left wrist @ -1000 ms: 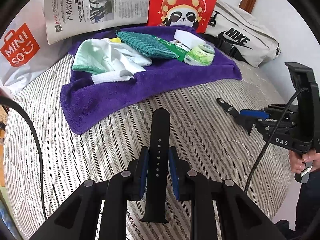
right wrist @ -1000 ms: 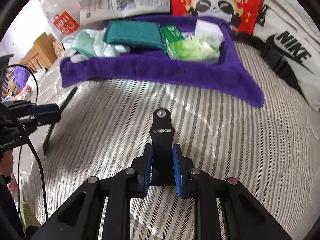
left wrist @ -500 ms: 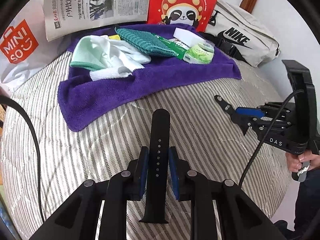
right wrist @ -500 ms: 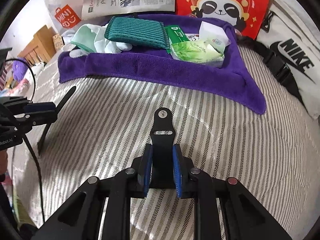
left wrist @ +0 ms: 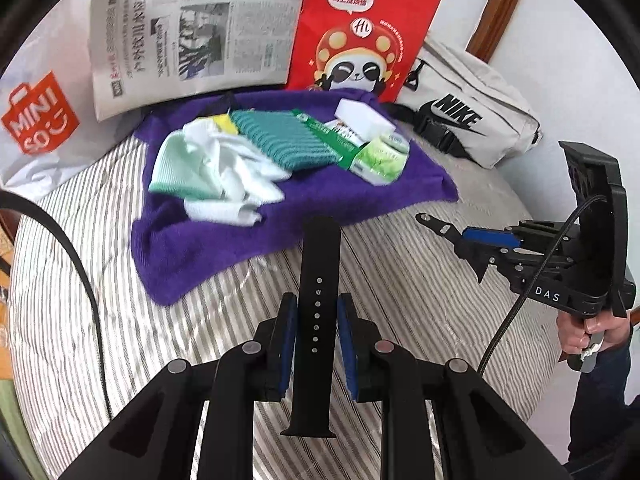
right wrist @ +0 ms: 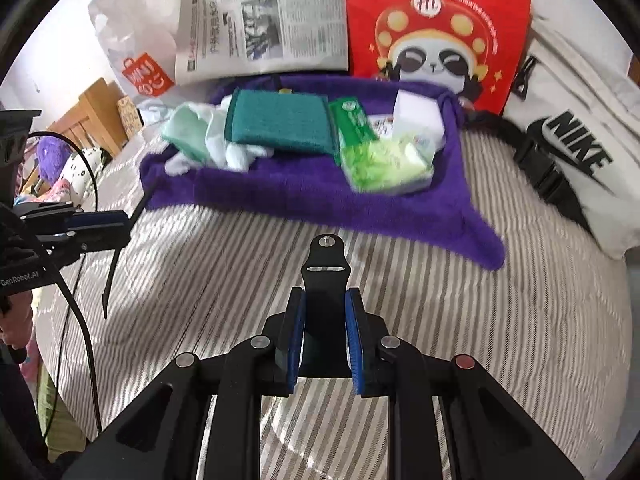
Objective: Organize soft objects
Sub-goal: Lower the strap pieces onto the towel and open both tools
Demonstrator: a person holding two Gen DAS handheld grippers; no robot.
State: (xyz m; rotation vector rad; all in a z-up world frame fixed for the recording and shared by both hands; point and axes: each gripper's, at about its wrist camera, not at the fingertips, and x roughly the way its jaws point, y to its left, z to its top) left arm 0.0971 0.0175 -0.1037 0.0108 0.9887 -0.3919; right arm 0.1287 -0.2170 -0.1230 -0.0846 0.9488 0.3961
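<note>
My left gripper (left wrist: 316,312) is shut on a long black watch strap with holes (left wrist: 318,264), held above the striped bed. My right gripper (right wrist: 325,304) is shut on a short black strap piece with a pin and slot (right wrist: 326,264). A purple towel (left wrist: 280,208) lies ahead and carries white and mint socks (left wrist: 212,172), a teal cloth (left wrist: 280,140), a green tissue pack (left wrist: 380,158) and a white block (left wrist: 362,116). The towel also shows in the right wrist view (right wrist: 304,196). The right gripper appears in the left wrist view (left wrist: 448,228), the left gripper in the right wrist view (right wrist: 116,228).
A newspaper (left wrist: 188,32), a red panda bag (left wrist: 360,36), a white Nike bag (left wrist: 468,120) and a Miniso bag (left wrist: 36,116) stand along the back. The striped bed cover (right wrist: 500,320) falls off at the right. Wooden furniture and toys (right wrist: 76,148) are at left.
Both grippers have moved forward toward the purple towel, each still holding its strap piece. The towel and its items look larger and closer.
</note>
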